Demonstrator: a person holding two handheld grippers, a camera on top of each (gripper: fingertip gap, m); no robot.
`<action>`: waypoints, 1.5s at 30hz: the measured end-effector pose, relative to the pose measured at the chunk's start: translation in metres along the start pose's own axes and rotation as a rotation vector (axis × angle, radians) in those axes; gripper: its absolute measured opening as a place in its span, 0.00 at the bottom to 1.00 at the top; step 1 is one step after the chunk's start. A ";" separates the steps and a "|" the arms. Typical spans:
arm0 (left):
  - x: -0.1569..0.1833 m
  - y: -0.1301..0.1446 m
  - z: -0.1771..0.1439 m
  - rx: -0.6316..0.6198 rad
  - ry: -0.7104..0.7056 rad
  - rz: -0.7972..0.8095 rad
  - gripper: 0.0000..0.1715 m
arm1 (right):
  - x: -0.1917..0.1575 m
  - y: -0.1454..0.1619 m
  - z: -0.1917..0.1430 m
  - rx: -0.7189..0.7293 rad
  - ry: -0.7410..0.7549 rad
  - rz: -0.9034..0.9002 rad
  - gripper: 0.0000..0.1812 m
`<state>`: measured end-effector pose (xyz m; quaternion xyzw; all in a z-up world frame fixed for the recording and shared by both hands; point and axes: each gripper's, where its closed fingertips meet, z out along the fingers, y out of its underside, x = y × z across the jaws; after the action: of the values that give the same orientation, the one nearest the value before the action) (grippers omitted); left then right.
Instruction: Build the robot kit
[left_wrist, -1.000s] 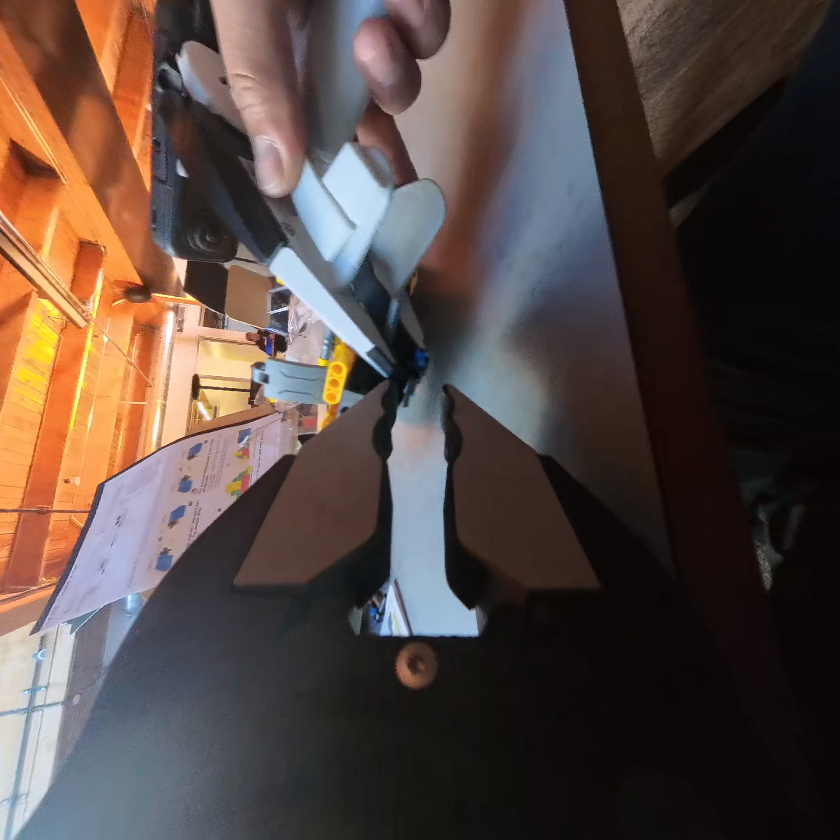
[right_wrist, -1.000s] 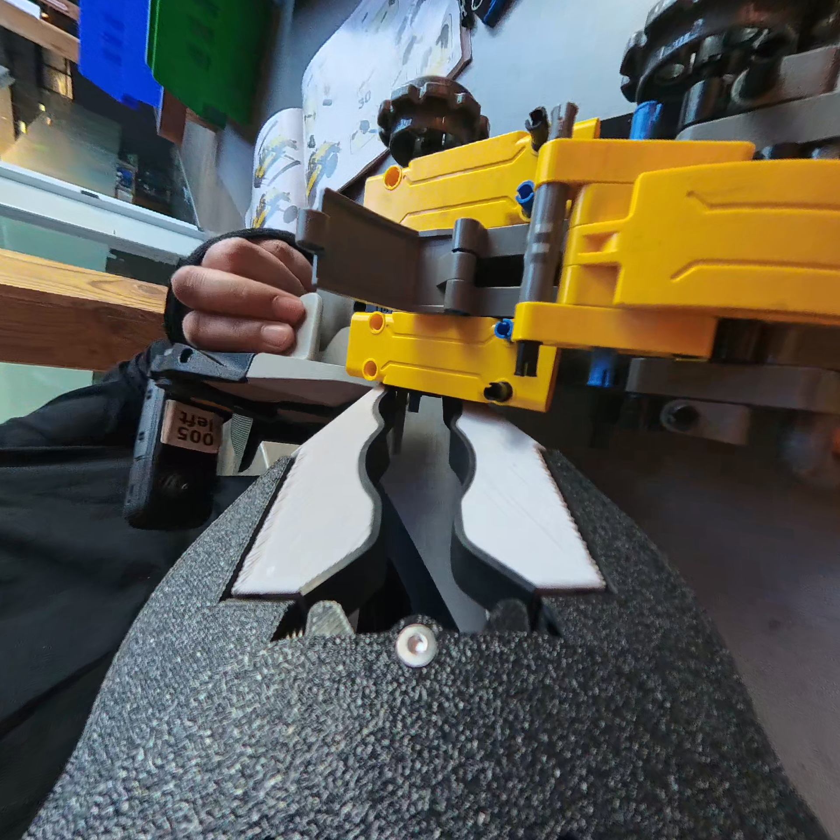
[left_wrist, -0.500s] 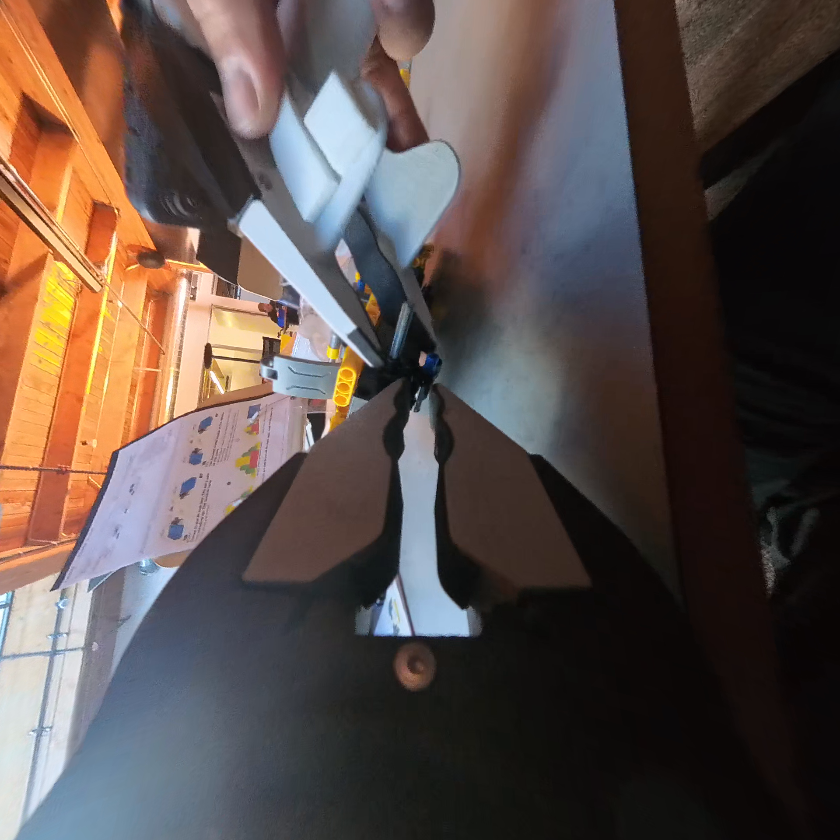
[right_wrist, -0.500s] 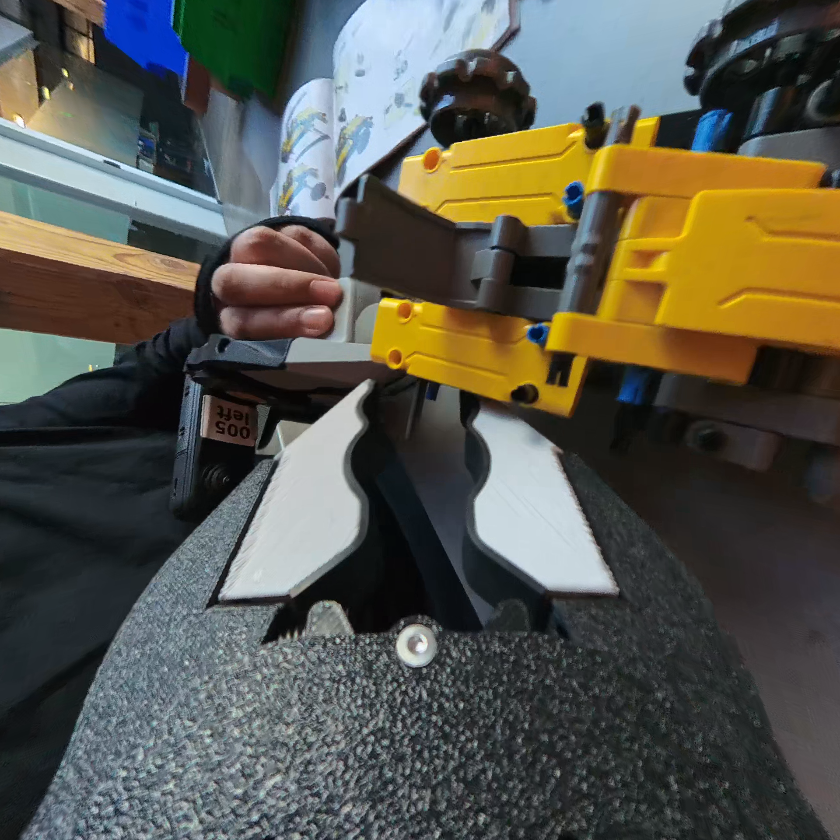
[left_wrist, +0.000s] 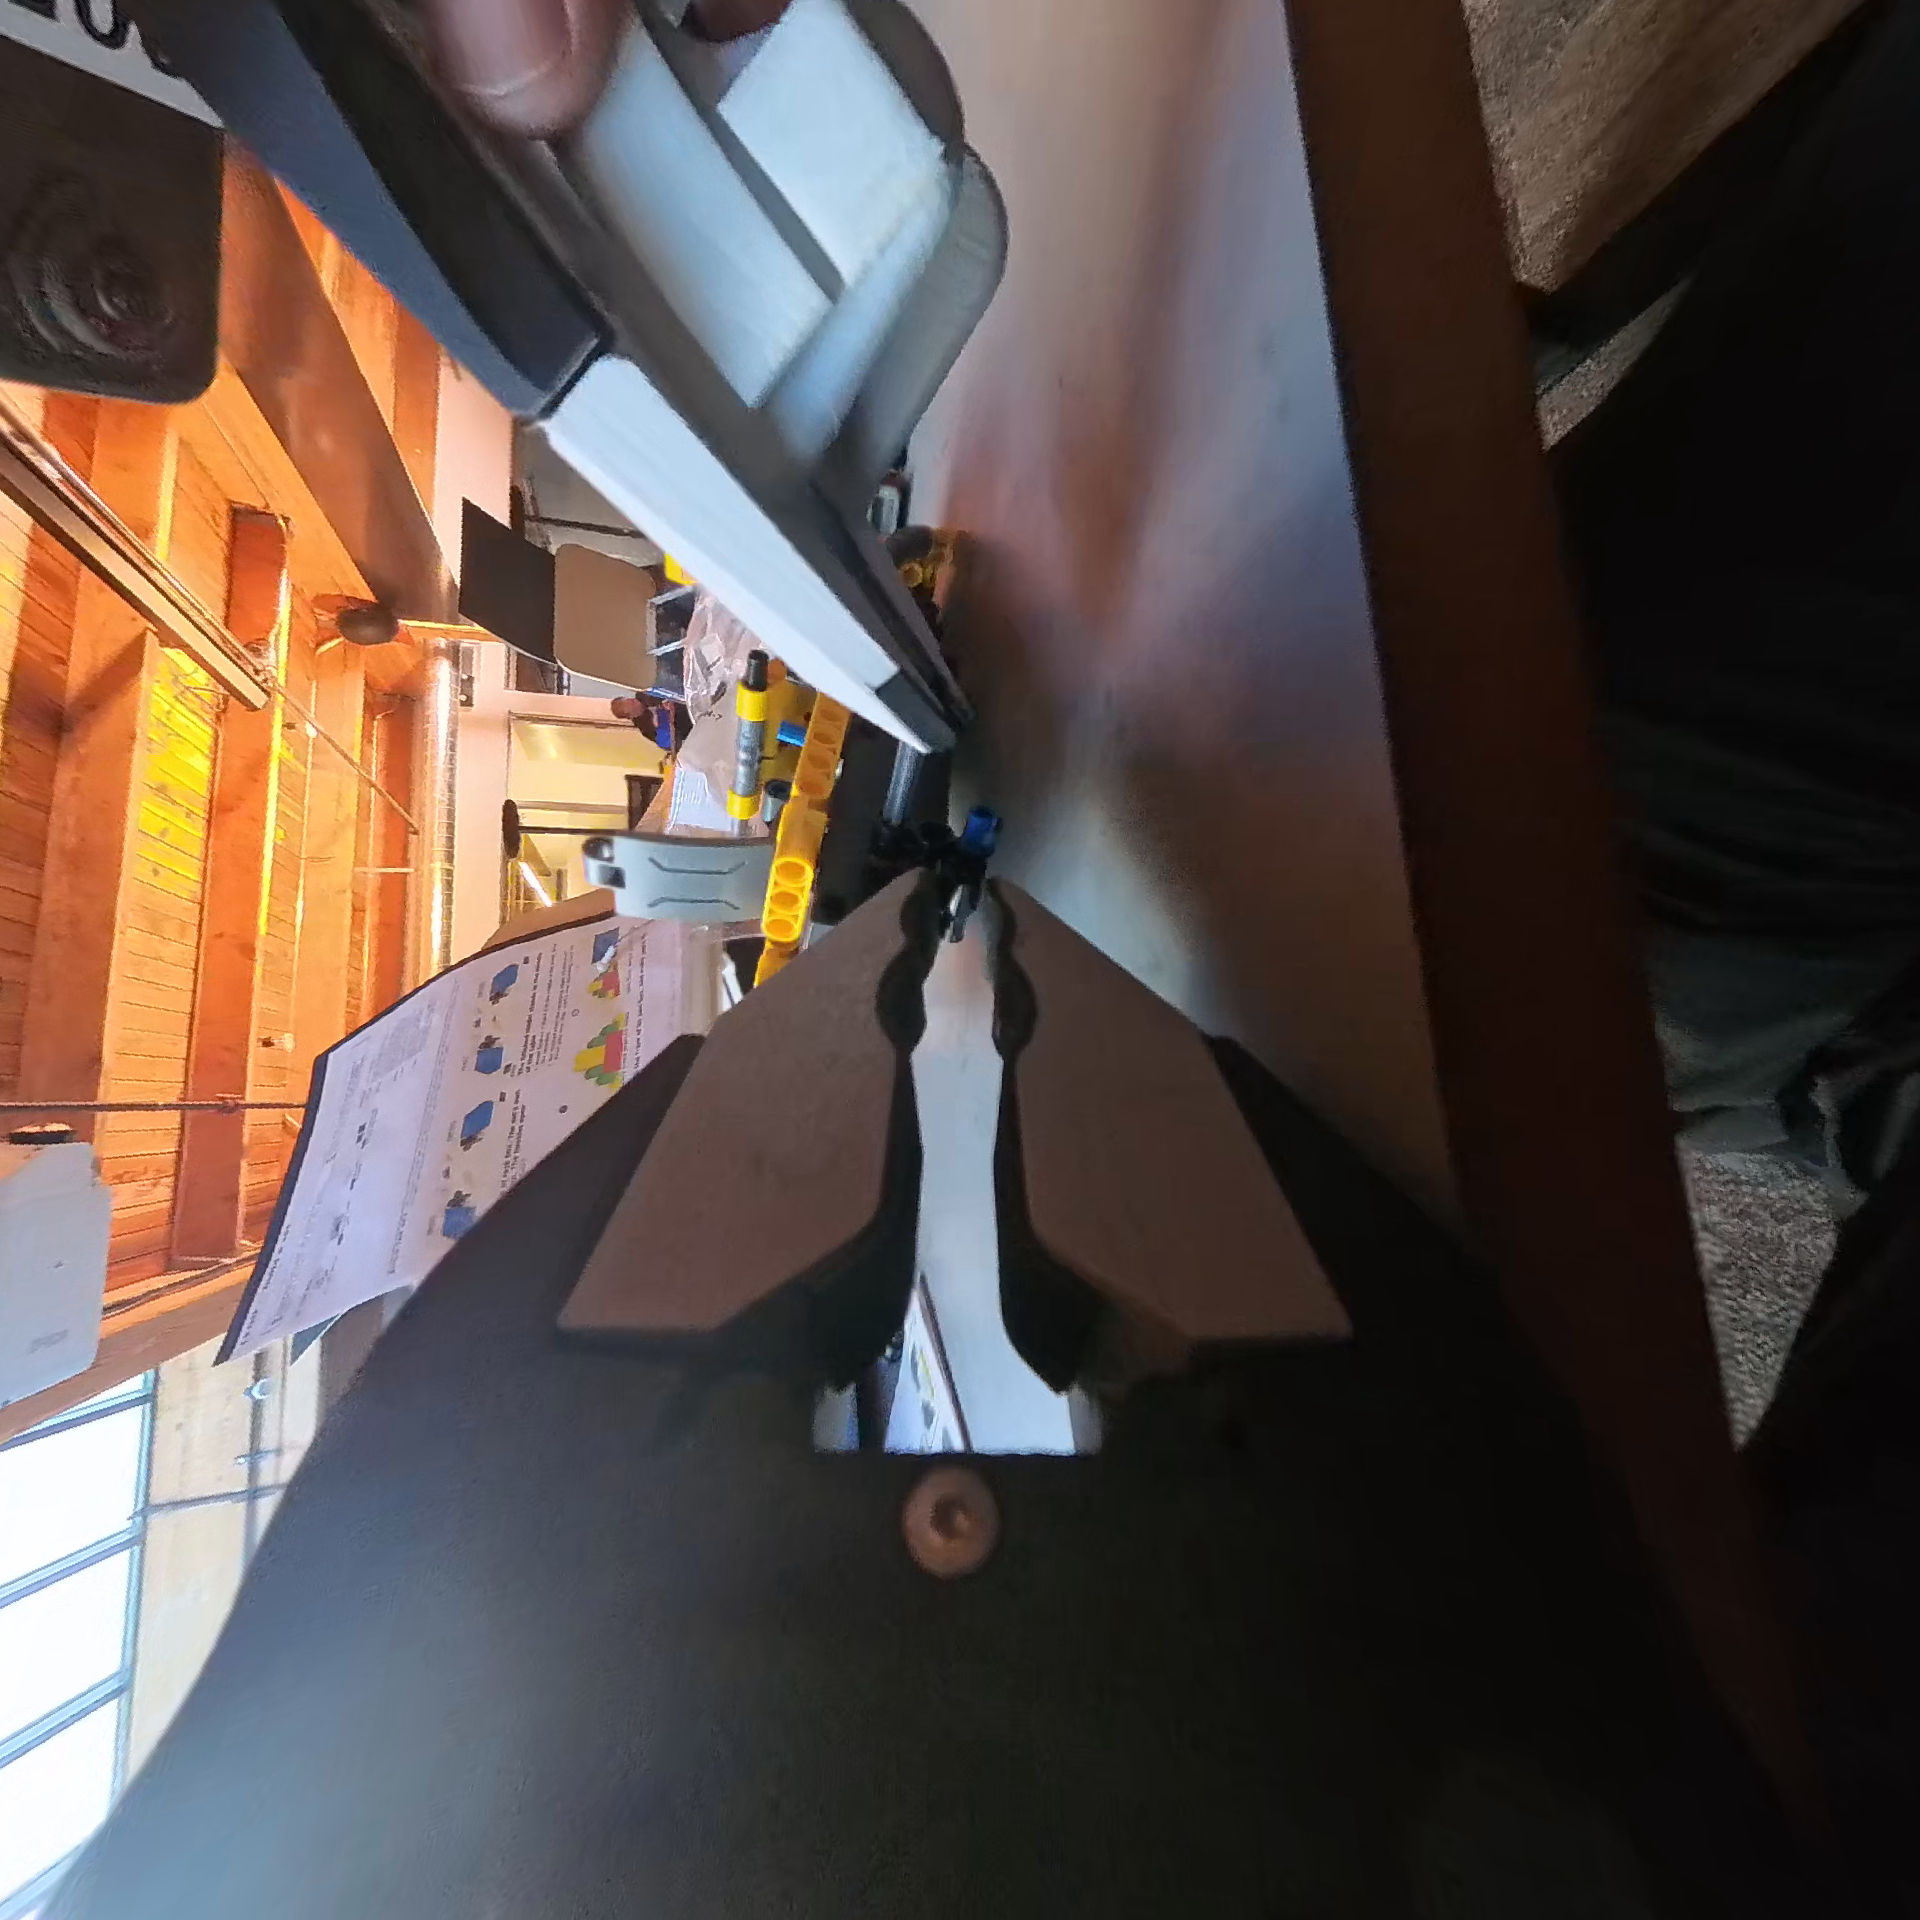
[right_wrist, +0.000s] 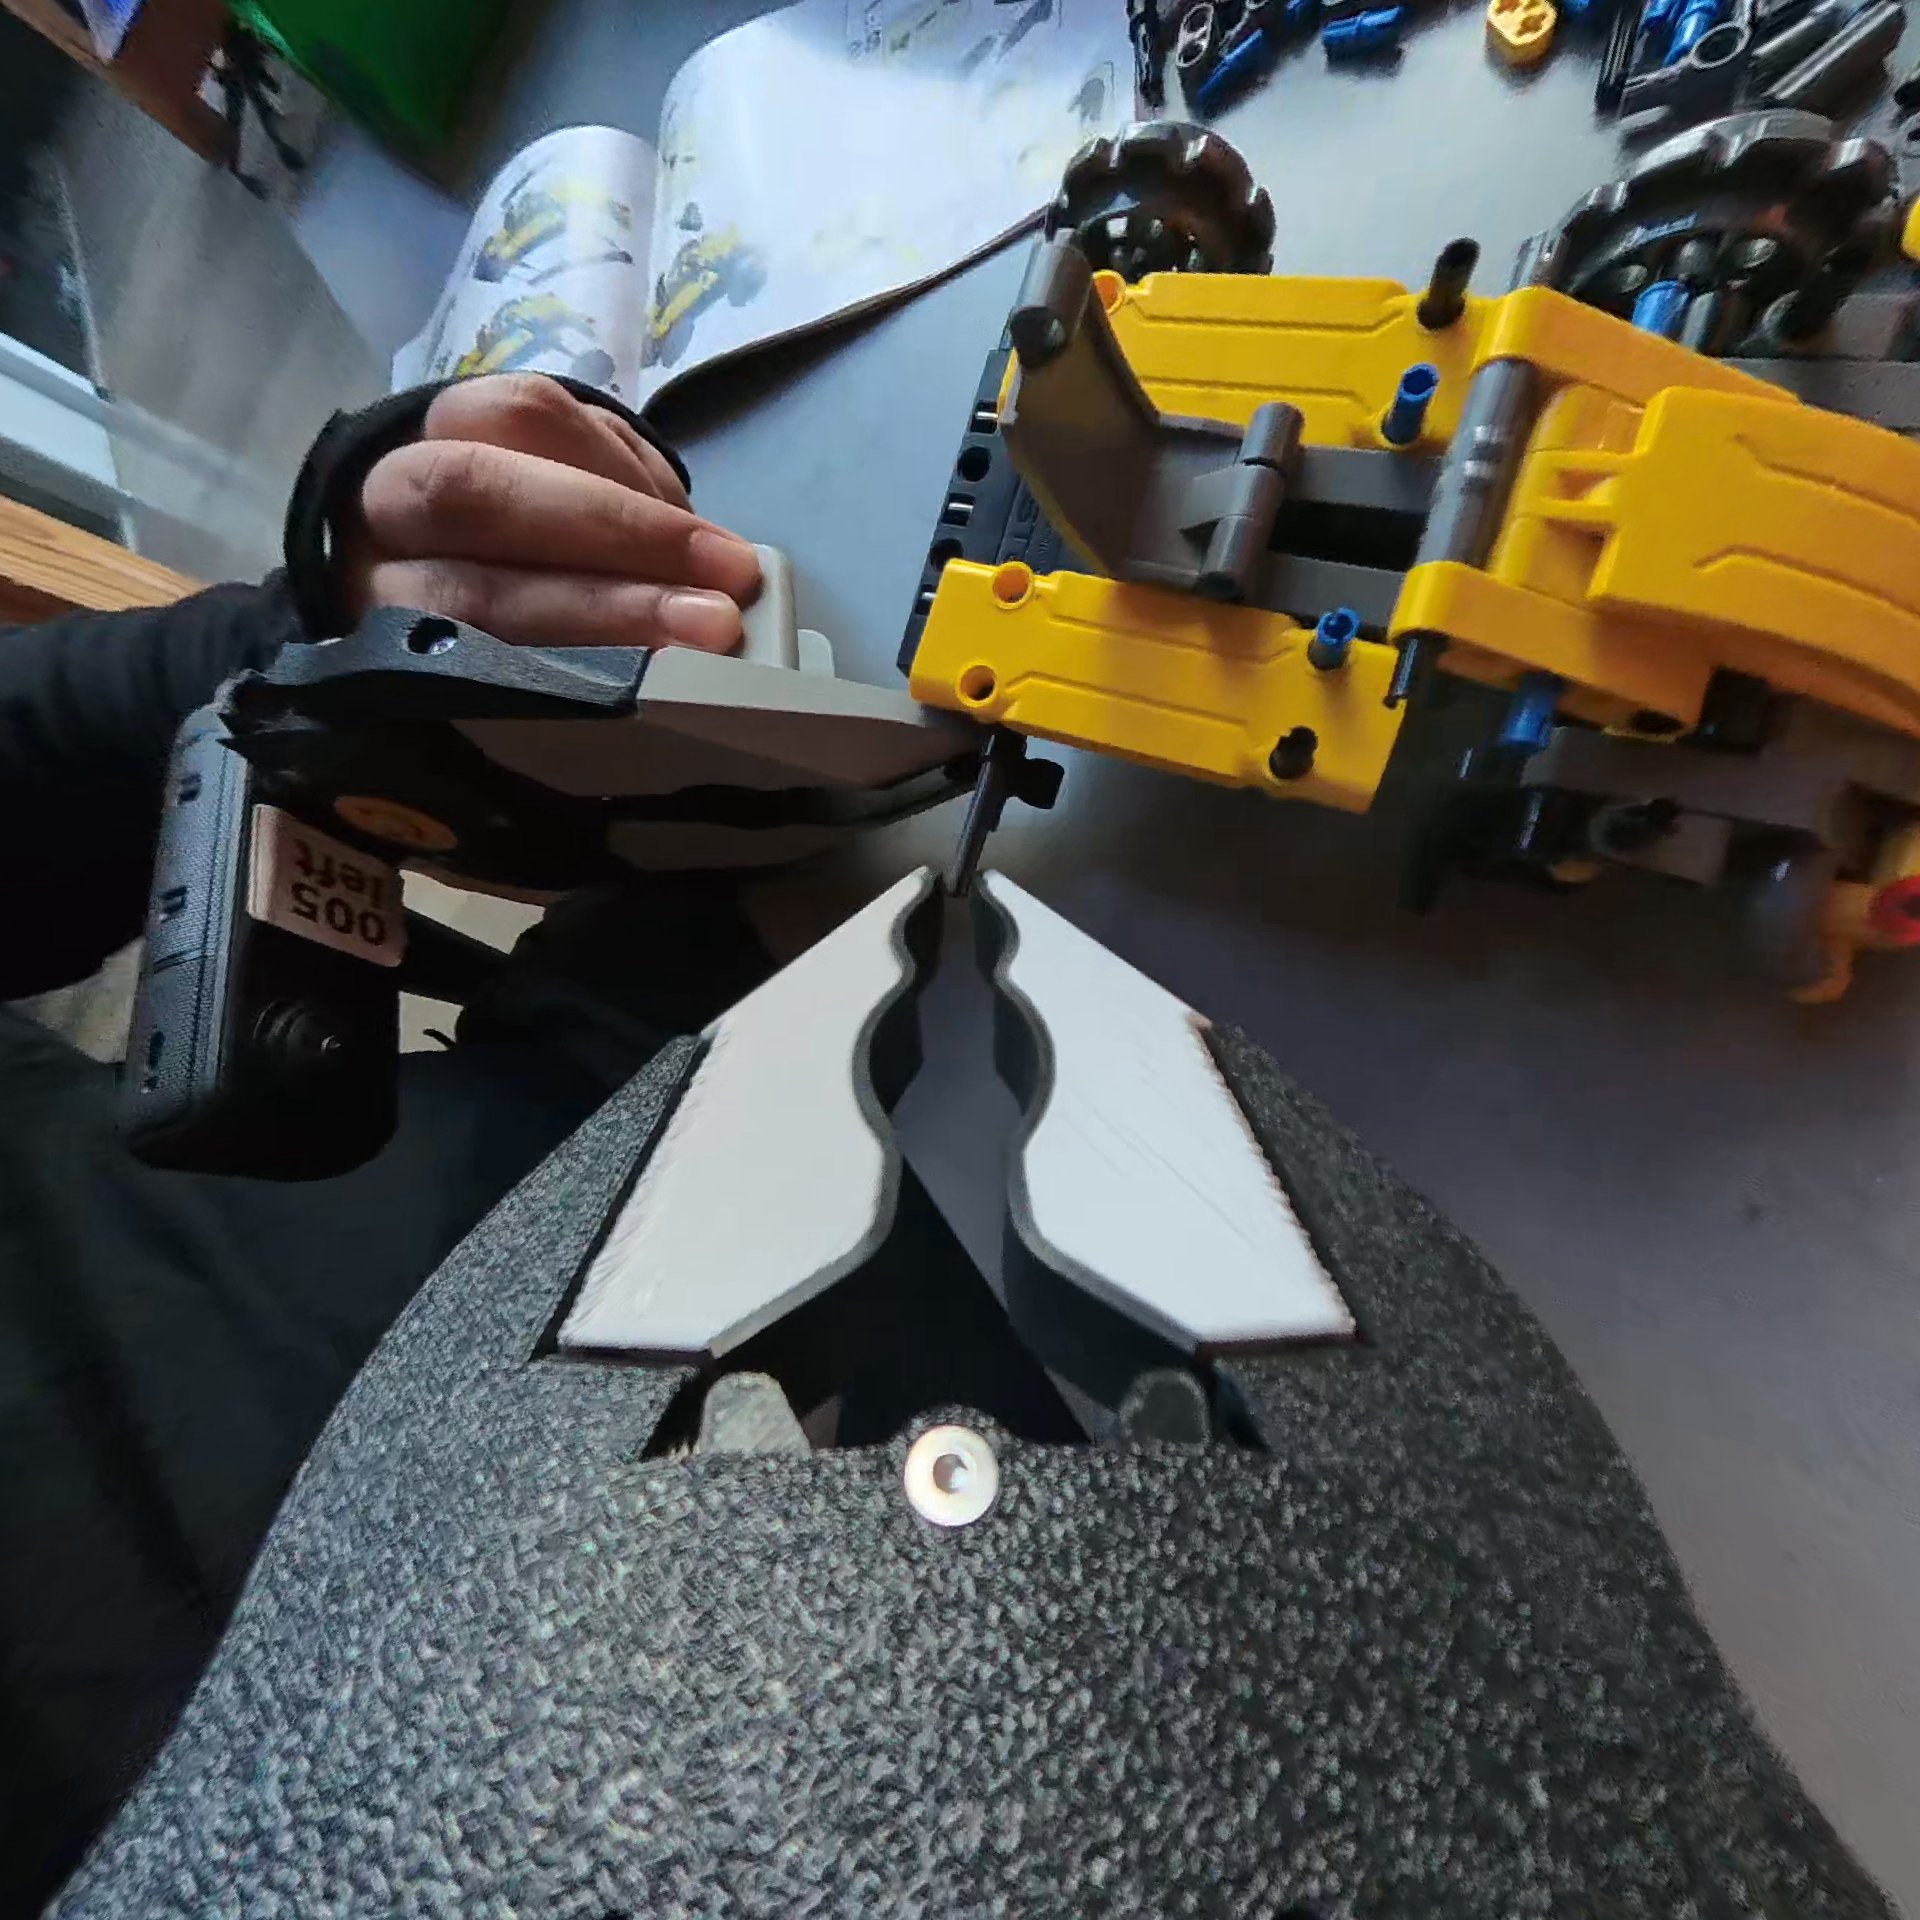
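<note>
— While the grey tabletop (right_wrist: 1558, 1195) looks smooth and matt, what are the pieces made of?

— Glossy moulded plastic: a yellow and dark grey brick-built vehicle (right_wrist: 1455, 540) with knobbly black wheels, and an open instruction booklet (right_wrist: 644, 229) behind it. The right hand-held gripper (right_wrist: 954, 883) has a pebbled black body and pale, wavy-edged fingers (right_wrist: 790, 1122).

— How far open is it?

— Nearly shut, its tips pinching a thin black pin (right_wrist: 977, 821) that hangs just under the vehicle's yellow front panel. The left hand-held gripper (left_wrist: 954, 904) is narrow too, its tips closed to a slit around a small black and blue connector (left_wrist: 951, 847) at the vehicle's edge; I cannot tell whether they actually clamp it.

— And compared with a second ago?

— The right one has pulled back and risen, so the vehicle sits farther off and the pin is now plain between its tips.
</note>
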<state>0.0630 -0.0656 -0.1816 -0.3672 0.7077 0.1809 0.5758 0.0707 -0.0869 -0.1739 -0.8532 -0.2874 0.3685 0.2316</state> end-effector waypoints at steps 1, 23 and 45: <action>0.001 0.000 0.000 -0.006 0.001 0.008 0.02 | 0.000 0.000 0.001 -0.004 0.004 -0.006 0.03; -0.020 -0.015 -0.017 0.145 -0.031 -0.213 0.02 | -0.007 -0.020 -0.006 0.214 0.032 -0.151 0.24; -0.023 -0.009 -0.019 0.146 -0.005 -0.303 0.02 | -0.014 -0.035 0.001 0.458 -0.039 -0.156 0.07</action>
<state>0.0581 -0.0775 -0.1535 -0.4264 0.6540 0.0409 0.6235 0.0503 -0.0703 -0.1463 -0.7464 -0.2658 0.4213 0.4414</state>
